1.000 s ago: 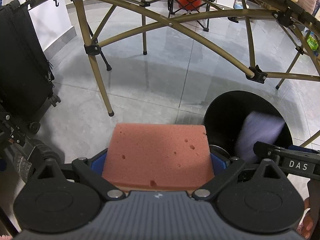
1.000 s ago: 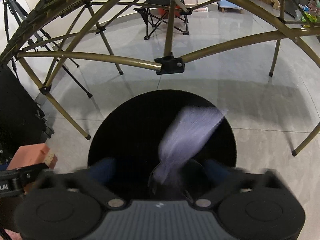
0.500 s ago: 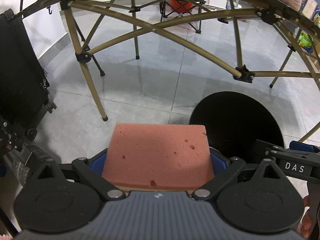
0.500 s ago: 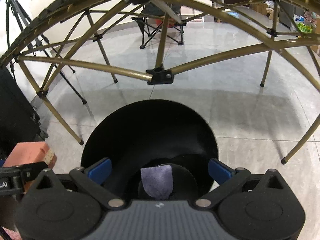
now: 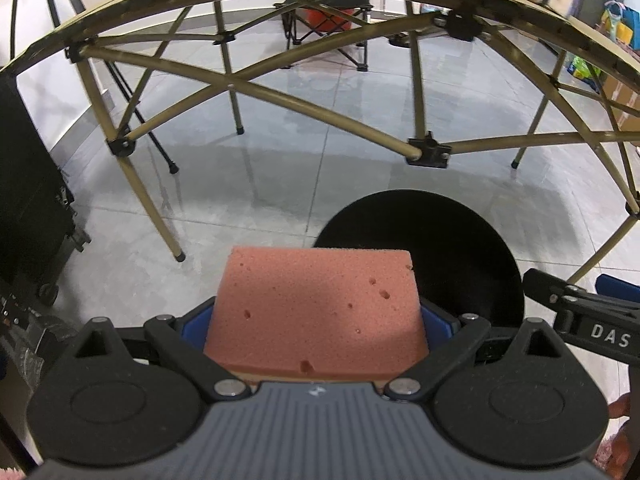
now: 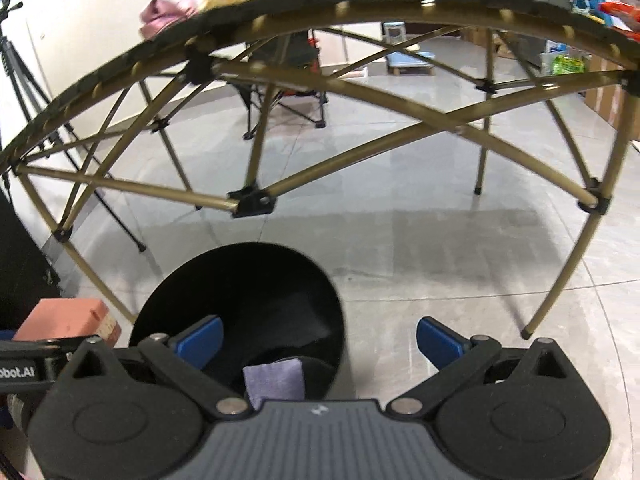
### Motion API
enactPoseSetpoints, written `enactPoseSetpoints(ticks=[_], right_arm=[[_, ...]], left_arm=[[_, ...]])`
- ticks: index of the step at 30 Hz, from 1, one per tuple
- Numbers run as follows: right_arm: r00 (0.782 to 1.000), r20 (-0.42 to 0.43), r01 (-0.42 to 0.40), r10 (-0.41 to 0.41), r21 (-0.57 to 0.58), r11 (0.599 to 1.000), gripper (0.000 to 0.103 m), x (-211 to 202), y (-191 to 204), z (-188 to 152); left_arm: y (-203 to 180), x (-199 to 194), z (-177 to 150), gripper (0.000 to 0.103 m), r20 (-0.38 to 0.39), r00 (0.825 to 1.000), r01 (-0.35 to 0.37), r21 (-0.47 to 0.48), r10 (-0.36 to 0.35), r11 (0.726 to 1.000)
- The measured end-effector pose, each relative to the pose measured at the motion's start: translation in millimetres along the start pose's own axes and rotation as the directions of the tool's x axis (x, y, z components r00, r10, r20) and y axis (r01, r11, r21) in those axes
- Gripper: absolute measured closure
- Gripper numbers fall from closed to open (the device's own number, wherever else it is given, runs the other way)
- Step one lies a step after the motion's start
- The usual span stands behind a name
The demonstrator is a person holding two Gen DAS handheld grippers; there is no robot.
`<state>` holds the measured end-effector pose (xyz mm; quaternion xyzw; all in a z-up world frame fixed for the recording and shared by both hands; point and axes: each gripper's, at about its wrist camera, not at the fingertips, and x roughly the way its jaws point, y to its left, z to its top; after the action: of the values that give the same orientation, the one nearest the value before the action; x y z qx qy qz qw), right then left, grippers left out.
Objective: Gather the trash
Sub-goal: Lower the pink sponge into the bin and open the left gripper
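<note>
The right gripper [image 6: 318, 340] has lifted away from the bin [image 6: 240, 280], jaws wide apart, the cloth [image 6: 274, 378] inside, while the left gripper [image 5: 316, 320] squeezes the sponge [image 5: 316, 308].

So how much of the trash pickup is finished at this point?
One piece looks done: a purple cloth lies inside the black bin, and the right gripper is open and empty above it. In hand: the left gripper grips a pink sponge beside the bin. That sponge is not yet binned.
</note>
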<state>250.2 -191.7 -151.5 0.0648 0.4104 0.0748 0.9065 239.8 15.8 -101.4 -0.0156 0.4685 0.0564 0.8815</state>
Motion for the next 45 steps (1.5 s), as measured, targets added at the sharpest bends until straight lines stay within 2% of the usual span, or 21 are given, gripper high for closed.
enactPoseSetpoints(ticks=[13, 24, 33, 40, 45], right_arm=[[0.998, 0.03, 0.053, -0.056, 0.101, 0.993, 0.0, -16.8, -54.7, -3.5], [0.995, 0.014, 0.095, -0.099, 0.156, 0.983, 0.0, -19.5, -86.0, -10.5], [0.994, -0.016, 0.112, -0.111, 0.184, 0.977, 0.0, -14.8, -97.6, -15.2], [0.993, -0.031, 0.113, -0.11, 0.193, 0.975, 0.0, -12.0, -100.6, -17.0], [0.994, -0.033, 0.106, -0.101, 0.198, 0.975, 0.0, -12.2, -99.3, -17.4]], left_arm=[[-41.9, 17.6, 2.6, 0.005, -0.035, 0.999, 0.002, 0.058, 0.0, 0.998], [-66.1, 36.8, 1.5, 0.005, -0.077, 0.997, 0.001, 0.087, 0.005, 0.996], [-73.7, 49.8, 1.1, 0.005, -0.115, 0.993, 0.0, 0.088, 0.01, 0.996], [-76.0, 51.7, 1.5, 0.004, -0.117, 0.993, -0.003, 0.093, 0.014, 0.996], [-75.1, 53.6, 3.0, 0.0, -0.129, 0.991, -0.007, 0.081, 0.017, 0.997]])
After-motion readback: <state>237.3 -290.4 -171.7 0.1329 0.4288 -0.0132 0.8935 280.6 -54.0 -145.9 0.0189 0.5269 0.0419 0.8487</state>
